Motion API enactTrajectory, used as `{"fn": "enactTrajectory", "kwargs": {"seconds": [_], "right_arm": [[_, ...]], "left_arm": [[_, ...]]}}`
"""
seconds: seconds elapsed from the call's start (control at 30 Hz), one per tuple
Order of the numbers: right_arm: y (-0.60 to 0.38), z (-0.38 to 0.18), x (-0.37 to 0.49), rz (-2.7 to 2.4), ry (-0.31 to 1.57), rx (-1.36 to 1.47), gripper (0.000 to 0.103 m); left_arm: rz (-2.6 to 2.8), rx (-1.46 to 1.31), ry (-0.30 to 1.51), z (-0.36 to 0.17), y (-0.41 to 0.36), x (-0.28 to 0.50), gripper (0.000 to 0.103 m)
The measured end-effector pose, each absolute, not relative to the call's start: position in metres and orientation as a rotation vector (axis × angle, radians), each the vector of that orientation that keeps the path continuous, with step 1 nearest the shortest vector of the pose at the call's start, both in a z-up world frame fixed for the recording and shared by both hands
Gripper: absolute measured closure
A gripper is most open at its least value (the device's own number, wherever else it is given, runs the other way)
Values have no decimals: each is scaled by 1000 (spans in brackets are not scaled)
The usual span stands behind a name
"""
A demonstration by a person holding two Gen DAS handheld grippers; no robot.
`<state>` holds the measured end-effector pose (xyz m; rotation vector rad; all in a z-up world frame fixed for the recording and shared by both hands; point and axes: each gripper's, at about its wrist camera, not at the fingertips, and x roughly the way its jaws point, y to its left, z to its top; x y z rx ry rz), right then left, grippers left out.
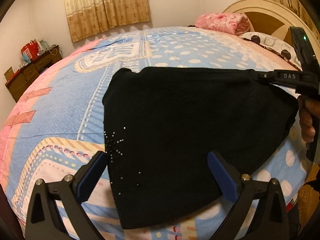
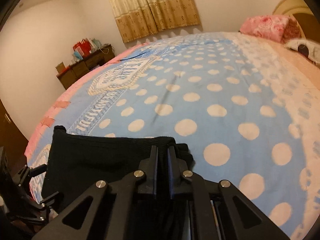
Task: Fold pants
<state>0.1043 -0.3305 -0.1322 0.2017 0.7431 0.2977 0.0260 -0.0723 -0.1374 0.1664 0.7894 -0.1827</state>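
The black pants (image 1: 190,128) lie folded on the bed, with a rhinestone star near their left edge. My left gripper (image 1: 158,156) is open, its blue-padded fingers astride the near left part of the pants, holding nothing. My right gripper (image 1: 260,79) reaches in from the right and is shut on the far right corner of the pants. In the right wrist view the right gripper (image 2: 162,150) pinches black fabric between its pads; the pants (image 2: 96,160) stretch left from there, and the left gripper (image 2: 38,184) shows at the far left.
The bed (image 1: 60,108) has a blue, pink and polka-dot cover. A pink floral pillow (image 1: 222,23) and a white patterned pillow (image 1: 270,44) lie by the headboard. A wooden dresser (image 1: 32,72) with clutter stands by the far wall under curtains (image 1: 106,6).
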Motion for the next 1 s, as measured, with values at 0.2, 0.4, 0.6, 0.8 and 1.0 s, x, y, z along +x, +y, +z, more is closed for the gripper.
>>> {"fn": "enactTrajectory", "kwargs": {"seconds": [0.2,0.4,0.6,0.8,1.0], "right_arm": [[-331,-117,81,222,705,163,70],[-320,-103,31,228,615,118,48],[-301,-133,11,169,686,-15,45],[-327,-159,17,160,686,59,14],[-330,-157,15,163,683,87,13]], "left_arm": [[-140,189,755,-128,-73,23,0],[-139,160,797,-135,-71,31,0],[-146,141,810,-137,-68,33,0],[-164,93,824,-142,-63,37,0],[-164,87,836,-138,-62,36,0]]}}
